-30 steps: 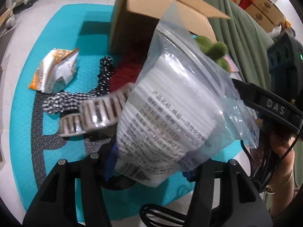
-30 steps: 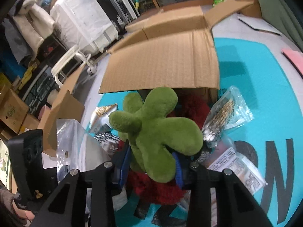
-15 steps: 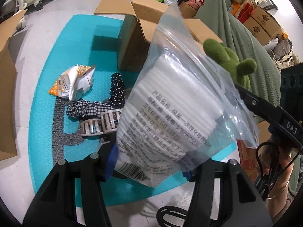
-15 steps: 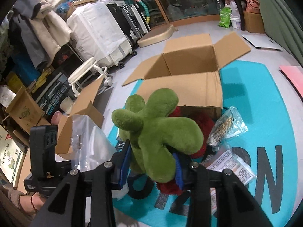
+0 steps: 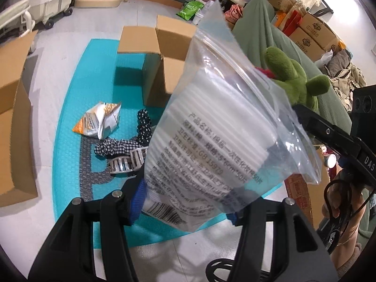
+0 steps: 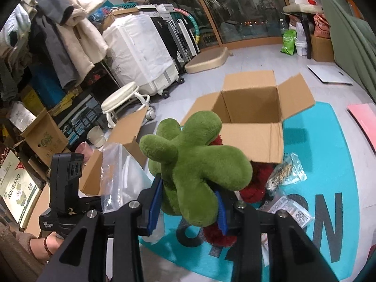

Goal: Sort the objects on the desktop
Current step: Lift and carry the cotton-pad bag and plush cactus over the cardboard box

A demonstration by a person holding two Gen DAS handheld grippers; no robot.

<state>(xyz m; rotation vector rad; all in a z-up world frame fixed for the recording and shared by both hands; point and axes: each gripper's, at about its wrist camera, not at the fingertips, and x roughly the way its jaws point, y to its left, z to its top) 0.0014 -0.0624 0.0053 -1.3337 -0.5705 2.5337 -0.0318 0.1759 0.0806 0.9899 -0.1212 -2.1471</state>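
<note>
**Both grippers loaded above the teal mat**

The left gripper (image 5: 185,208) is clamped on a clear zip bag (image 5: 225,136) packed with white cotton pads; the bag fills the middle of the left wrist view, its printed label facing the camera and its sealed edge tilted toward the top of the frame. The blue fingertips (image 5: 137,199) press on the bag's lower end from both sides.

The right gripper (image 6: 188,208) is clamped on a green plush toy (image 6: 195,162), which sits dead centre in the right wrist view with its stubby limbs spread upward. A red fuzzy part (image 6: 255,185) hangs from the toy's lower right.

Both loads are held in the air over a teal mat (image 5: 77,108) on the floor. An open cardboard box (image 6: 251,117) stands on the mat's far edge, upper centre of the right view, flaps spread. On the mat, left of centre in the left view, lie a crumpled snack packet (image 5: 98,123), a black polka-dot scrunchie (image 5: 143,127), a checked fabric piece (image 5: 112,146) and a ribbed hair clip (image 5: 128,163) just beside it. At the right of the right view, a clear packet (image 6: 285,174) and a printed sachet (image 6: 291,209) rest on the mat.
</note>
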